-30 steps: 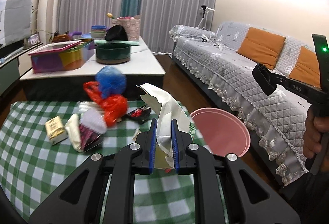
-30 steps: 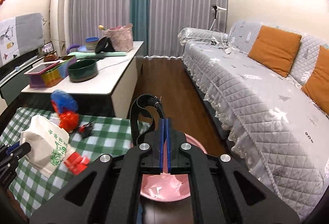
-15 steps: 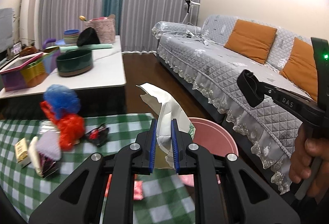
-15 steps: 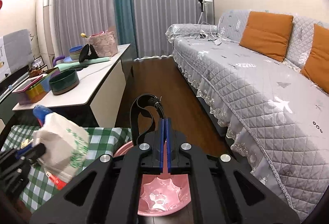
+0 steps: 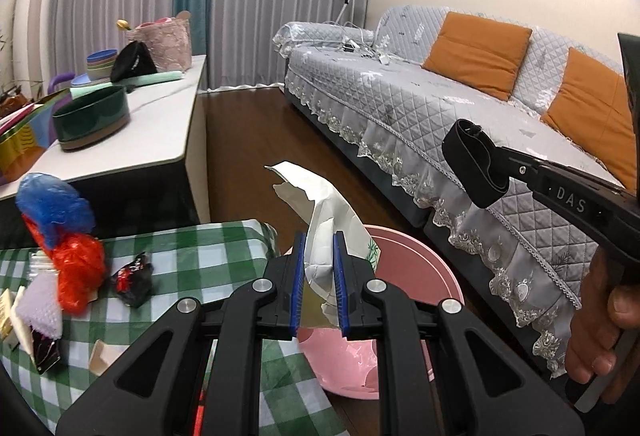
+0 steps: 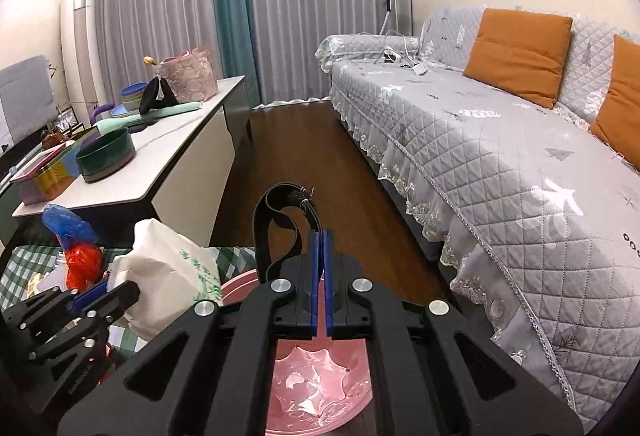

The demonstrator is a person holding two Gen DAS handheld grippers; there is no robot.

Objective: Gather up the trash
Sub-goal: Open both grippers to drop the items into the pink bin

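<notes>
Crumpled white paper, a torn bag or carton (image 5: 326, 232) with a green leaf print, was pinched between the left gripper (image 5: 319, 276) pads, its long axis standing up out of the jaws and leaning left at the torn top. The pink basin (image 5: 416, 276) sat on the floor just beyond and below that gripper, off the edge of the green checked tablecloth (image 5: 192, 264), so the drop looked like a short move forward and down (left hand clearly nearer the paper's target side). The right gripper (image 6: 320, 276) was clamped shut on a black strap loop (image 6: 280, 220), hovering right above the basin. More trash remained on the cloth: red and blue plastic bags (image 5: 68, 232), a dark wrapper (image 5: 132, 278). Readable writing: only "DAS" on the right tool's arm (image 5: 570, 197).
</notes>
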